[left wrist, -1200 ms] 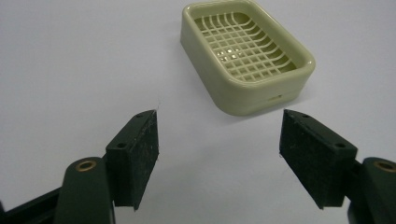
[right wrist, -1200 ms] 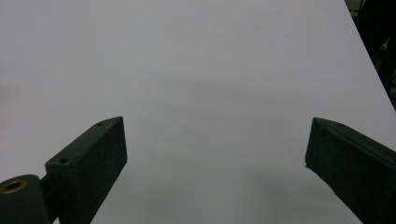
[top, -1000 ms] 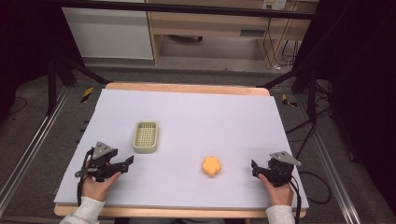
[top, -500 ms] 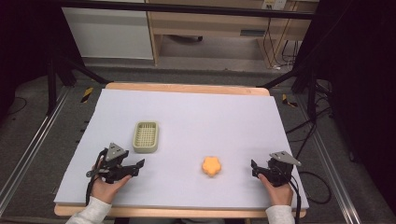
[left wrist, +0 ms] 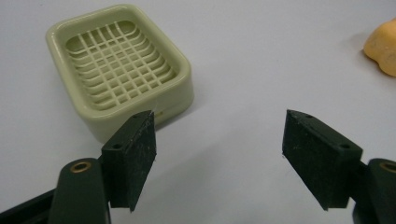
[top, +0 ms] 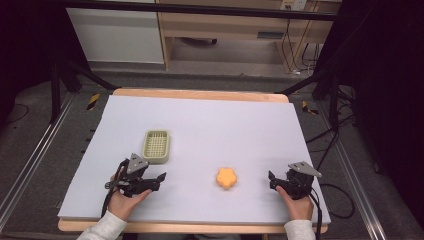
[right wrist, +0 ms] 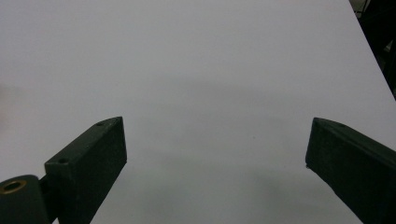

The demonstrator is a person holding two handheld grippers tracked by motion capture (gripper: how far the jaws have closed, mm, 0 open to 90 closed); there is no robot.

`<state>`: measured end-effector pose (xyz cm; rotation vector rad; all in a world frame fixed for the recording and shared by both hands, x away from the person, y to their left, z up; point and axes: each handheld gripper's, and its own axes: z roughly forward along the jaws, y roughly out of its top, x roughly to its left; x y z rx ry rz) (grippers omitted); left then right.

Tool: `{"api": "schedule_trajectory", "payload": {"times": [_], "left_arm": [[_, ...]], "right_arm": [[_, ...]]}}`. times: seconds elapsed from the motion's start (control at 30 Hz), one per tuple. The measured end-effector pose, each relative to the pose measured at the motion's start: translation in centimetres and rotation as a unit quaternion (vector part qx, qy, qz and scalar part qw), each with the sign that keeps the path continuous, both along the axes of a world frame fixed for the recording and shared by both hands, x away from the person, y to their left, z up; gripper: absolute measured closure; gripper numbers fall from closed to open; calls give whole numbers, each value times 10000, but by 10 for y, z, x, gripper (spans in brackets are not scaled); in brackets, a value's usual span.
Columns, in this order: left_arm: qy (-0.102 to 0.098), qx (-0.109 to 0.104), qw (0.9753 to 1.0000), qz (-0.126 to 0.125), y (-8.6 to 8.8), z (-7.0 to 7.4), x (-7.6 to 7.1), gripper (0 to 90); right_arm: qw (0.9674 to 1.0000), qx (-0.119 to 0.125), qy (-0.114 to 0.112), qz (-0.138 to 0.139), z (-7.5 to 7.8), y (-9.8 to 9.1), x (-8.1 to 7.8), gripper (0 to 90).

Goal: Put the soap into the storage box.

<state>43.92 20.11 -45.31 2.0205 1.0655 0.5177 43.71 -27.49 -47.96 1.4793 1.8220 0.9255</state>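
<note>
Left gripper (top: 161,178) low over the pale lilac counter (top: 210,125), jaws spread wide and holding nothing, just short of the pale green rectangular plastic basket with a grid floor (top: 156,146), which sits at about 12 o'clock from it. Basket (left wrist: 119,65) close ahead of the near jaw in the left gripper view. Orange flower-shaped soft piece (top: 226,178) at 3 o'clock, apart. Right gripper (top: 271,180) near the front right edge, jaws likewise parted and empty.

Both tongs (top: 161,178) (top: 271,180) agape, empty.
</note>
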Motion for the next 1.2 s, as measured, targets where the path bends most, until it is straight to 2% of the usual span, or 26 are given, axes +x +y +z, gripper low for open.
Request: {"api": "schedule_trajectory", "payload": {"times": [0.43,0.87,1.2], "left_arm": [[12,116,9996,-245,-21,2,-1,250],[9,87,9993,-372,-36,4,-1,245],[-20,165,9983,-555,-50,8,2,240]], "right_arm": [[10000,21,1,10,1,1,0,57],[10000,37,-15,-1,1,2,0,57],[10000,32,-8,-2,1,2,1,57]]}}
